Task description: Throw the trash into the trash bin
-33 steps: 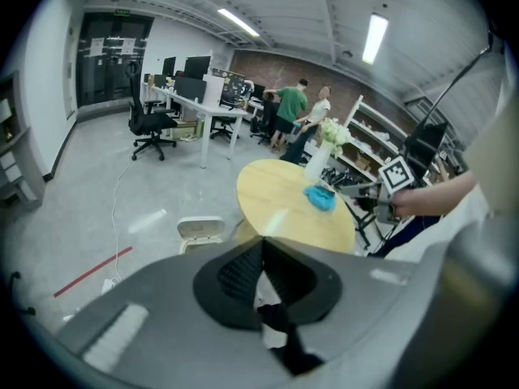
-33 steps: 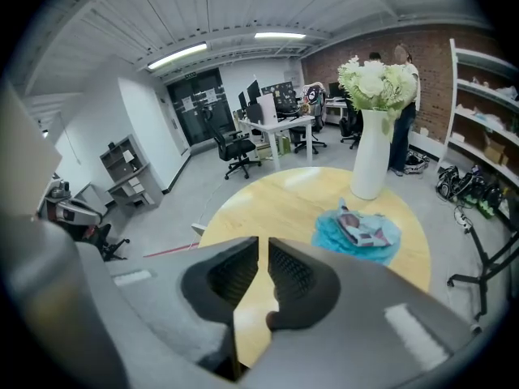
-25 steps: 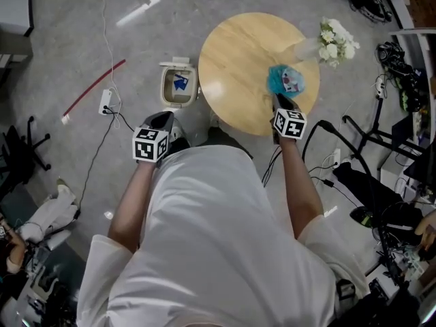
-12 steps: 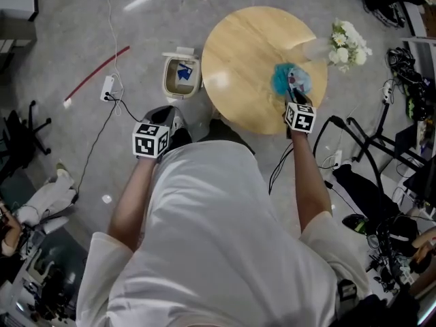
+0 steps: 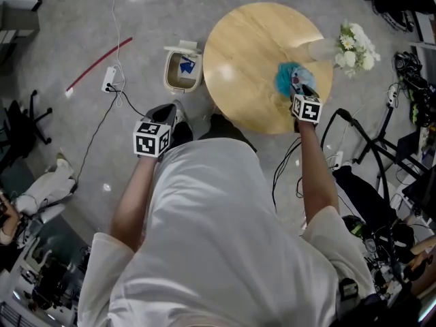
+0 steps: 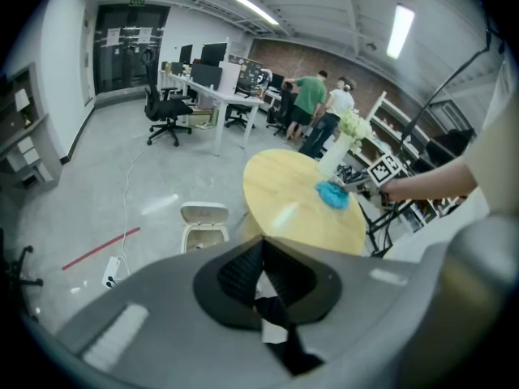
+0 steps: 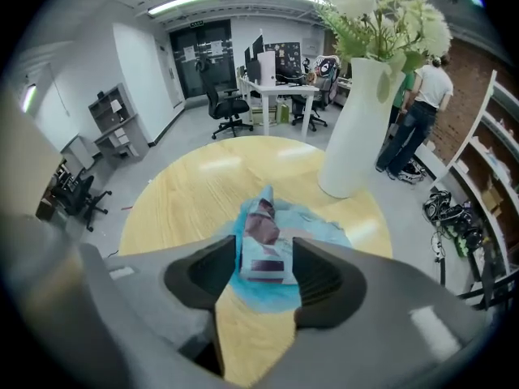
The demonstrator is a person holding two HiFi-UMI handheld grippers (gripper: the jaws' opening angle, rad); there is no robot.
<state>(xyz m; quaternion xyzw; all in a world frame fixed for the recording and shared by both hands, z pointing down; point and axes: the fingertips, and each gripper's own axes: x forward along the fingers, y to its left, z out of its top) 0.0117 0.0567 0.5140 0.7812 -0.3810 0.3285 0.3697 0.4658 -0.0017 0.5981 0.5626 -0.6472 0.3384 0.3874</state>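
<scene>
- The right tool (image 5: 298,91) reaches onto the near right part of the round pale wooden surface (image 5: 245,46), pointing steeply down.
- Its jaws have just been opening and now stand wide, one on each side of a small printed packet (image 7: 263,238) in white, dark red and purple.
- The packet lies between the pads; I see no squeeze on it, though its edges come very close to them.
- Under the packet is a crumpled blue sheet (image 7: 323,232), spread flat on the surface (image 7: 186,193); in the head view the two read as one blue heap (image 5: 289,79) just ahead of the tool's tips.
- A tall white vase (image 7: 353,128) with white flowers stands on the surface just beyond the heap, near the far right edge.
- The left tool (image 5: 163,114) hangs over the grey floor beside the surface's left edge, its jaws narrowed until the tips meet, with nothing between them (image 6: 261,254).
- The small beige trash bin (image 5: 168,78) sits on the floor, close against the surface's left rim, lid tipped open, and a blue scrap (image 5: 187,65) lies inside.
- The bin is a little beyond the left tool, not touching it.
</scene>
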